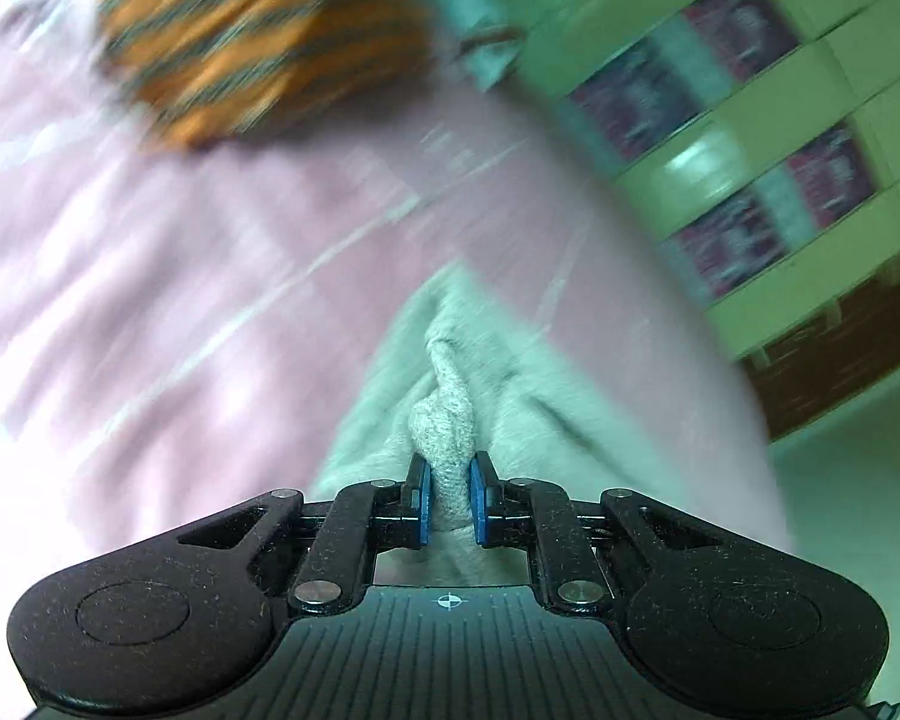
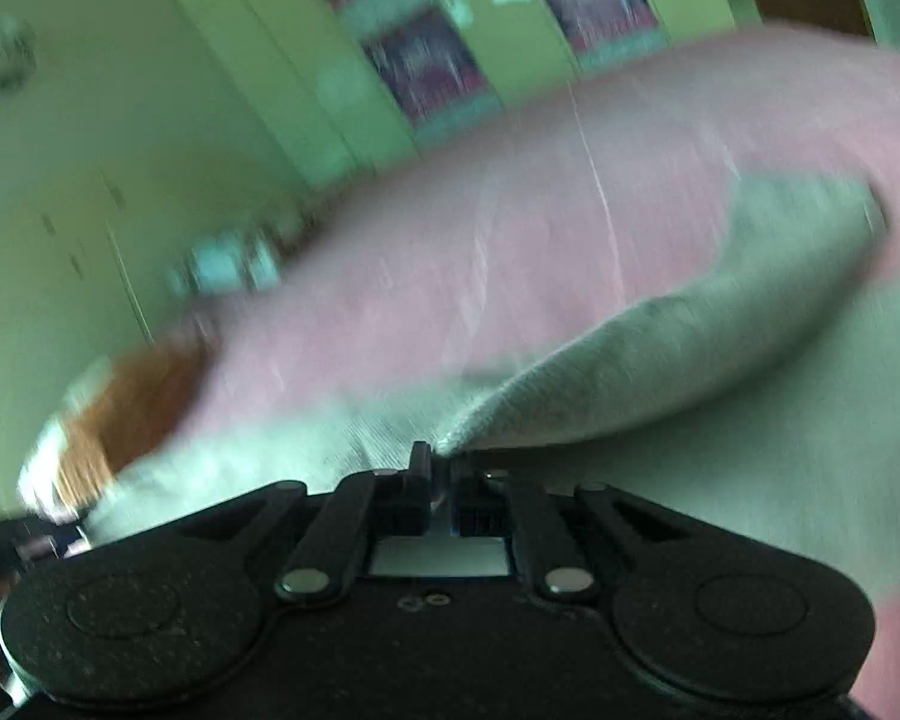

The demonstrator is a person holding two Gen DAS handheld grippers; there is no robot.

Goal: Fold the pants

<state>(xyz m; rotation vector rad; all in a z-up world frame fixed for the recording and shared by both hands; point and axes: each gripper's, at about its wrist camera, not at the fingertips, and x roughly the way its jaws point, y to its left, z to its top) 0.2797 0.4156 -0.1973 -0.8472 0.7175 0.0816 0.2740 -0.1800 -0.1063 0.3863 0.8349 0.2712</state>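
Note:
The pants (image 1: 510, 384) are pale grey knit fabric lying on a pink bed sheet (image 1: 180, 276). My left gripper (image 1: 450, 495) is shut on a bunched fold of the pants between its blue pads (image 1: 424, 501). In the right wrist view the pants (image 2: 660, 360) rise in a lifted fold over the pink sheet (image 2: 450, 252). My right gripper (image 2: 444, 468) is shut on an edge of the pants. Both views are motion-blurred.
An orange and grey striped cloth (image 1: 258, 36) lies on the bed at the far side; it also shows in the right wrist view (image 2: 126, 414). A pale green cabinet with dark patterned panels (image 1: 750, 138) stands beside the bed. Pale wardrobe doors (image 2: 90, 180) stand beyond.

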